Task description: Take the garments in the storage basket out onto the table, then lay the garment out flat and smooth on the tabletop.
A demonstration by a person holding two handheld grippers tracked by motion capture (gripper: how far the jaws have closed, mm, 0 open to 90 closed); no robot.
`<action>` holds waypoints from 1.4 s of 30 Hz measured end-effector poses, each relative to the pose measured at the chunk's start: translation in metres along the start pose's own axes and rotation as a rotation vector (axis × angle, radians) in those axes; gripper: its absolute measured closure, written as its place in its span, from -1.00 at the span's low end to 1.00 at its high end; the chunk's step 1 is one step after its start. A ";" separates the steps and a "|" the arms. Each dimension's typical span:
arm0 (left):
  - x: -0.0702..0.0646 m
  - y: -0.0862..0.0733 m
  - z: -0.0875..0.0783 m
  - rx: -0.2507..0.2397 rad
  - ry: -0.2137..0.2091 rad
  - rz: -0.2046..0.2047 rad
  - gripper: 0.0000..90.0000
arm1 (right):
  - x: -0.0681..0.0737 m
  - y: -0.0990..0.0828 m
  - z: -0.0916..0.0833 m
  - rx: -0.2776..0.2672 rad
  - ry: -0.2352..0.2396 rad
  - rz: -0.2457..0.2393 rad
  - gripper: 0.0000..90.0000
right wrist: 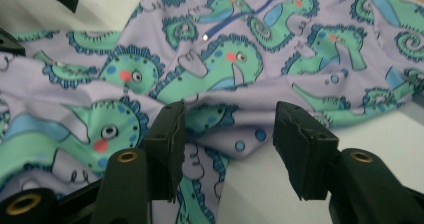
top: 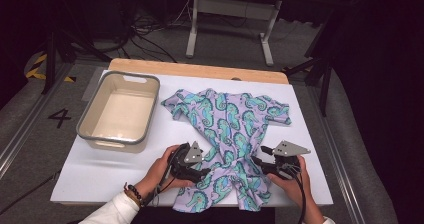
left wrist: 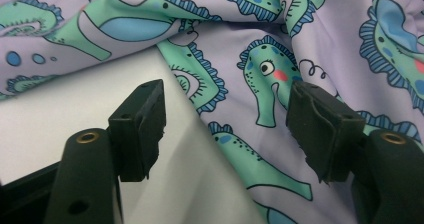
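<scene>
Gaping | left hand-held gripper parted, empty, over garment edge | right hand-held gripper same

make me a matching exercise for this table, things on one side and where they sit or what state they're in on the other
Things:
1. seahorse-print garment
2. grey-rimmed bin
3. left gripper
4. right gripper

Places or states:
A. jaws open over the garment's right edge, near the table's front
B. spread rumpled across the middle of the white table top
C. empty, at the table's left
D. jaws open over the garment's left edge, near the table's front

Pairs: 1-B, 2-C, 3-D, 4-A
</scene>
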State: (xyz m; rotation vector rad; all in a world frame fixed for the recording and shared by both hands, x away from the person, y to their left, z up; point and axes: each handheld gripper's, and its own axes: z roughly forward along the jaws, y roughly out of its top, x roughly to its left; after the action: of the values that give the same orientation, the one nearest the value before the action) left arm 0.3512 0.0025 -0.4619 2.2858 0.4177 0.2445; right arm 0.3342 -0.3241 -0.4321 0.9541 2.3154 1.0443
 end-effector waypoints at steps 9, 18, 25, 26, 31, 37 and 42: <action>0.006 -0.002 0.006 0.025 -0.034 -0.027 -0.21 | 0.002 -0.009 0.000 0.030 0.011 0.016 0.07; 0.009 -0.001 0.004 0.044 -0.088 -0.032 0.08 | 0.016 -0.003 -0.018 -0.022 0.096 0.026 0.04; 0.009 0.000 0.002 0.060 -0.115 0.001 0.65 | 0.021 -0.010 -0.005 0.100 0.084 -0.001 0.18; 0.009 0.000 0.002 0.063 -0.116 0.000 0.71 | 0.020 -0.012 -0.003 0.105 0.084 0.007 0.19; 0.010 0.001 0.003 0.060 -0.114 0.008 0.78 | 0.017 -0.014 -0.002 0.121 0.084 0.022 0.23; 0.011 0.002 0.003 0.067 -0.120 0.017 0.83 | 0.015 -0.021 0.000 0.140 0.074 0.035 0.39; 0.010 0.000 0.002 0.057 -0.119 0.013 0.93 | 0.017 -0.020 0.000 0.138 0.085 0.028 0.66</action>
State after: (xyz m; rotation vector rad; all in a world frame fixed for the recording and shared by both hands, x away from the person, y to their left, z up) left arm 0.3609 0.0042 -0.4629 2.3457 0.3522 0.1036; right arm 0.3146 -0.3217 -0.4494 1.0145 2.4776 0.9632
